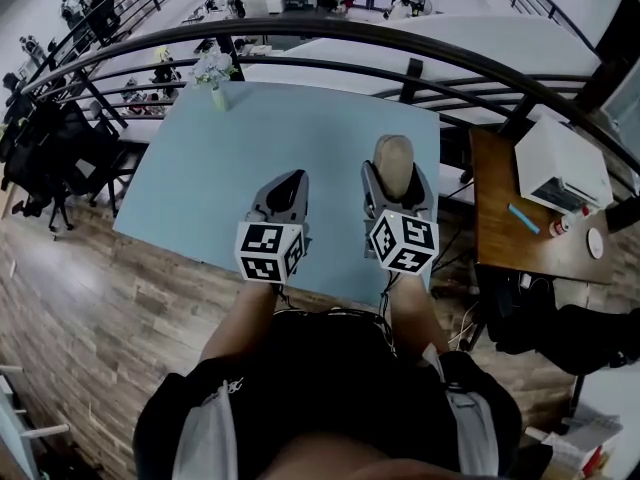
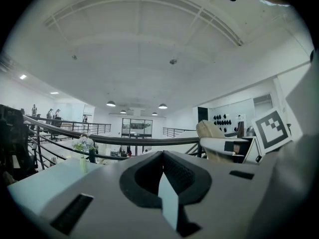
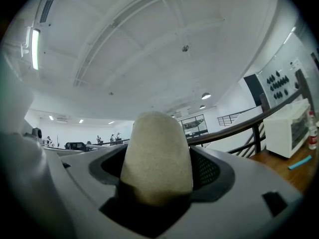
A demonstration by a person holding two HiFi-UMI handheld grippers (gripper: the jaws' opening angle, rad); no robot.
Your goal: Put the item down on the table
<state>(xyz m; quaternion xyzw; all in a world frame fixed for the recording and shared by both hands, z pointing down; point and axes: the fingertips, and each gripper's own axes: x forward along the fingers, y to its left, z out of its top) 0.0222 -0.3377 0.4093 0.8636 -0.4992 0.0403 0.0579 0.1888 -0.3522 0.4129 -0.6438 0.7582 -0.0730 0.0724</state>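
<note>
A beige, rounded oblong item (image 1: 393, 156) stands up between the jaws of my right gripper (image 1: 395, 183), which is shut on it above the near right part of the light blue table (image 1: 210, 178). In the right gripper view the item (image 3: 156, 153) fills the jaws and points toward the ceiling. My left gripper (image 1: 288, 190) is beside it on the left, shut with nothing in it. In the left gripper view, that gripper (image 2: 162, 159) has its jaws meeting, and the item (image 2: 209, 130) shows off to the right.
A small vase of flowers (image 1: 213, 72) stands at the table's far left corner. A curved black railing (image 1: 400, 36) runs behind the table. To the right is a wooden desk (image 1: 497, 223) with a white appliance (image 1: 560, 163) and small objects.
</note>
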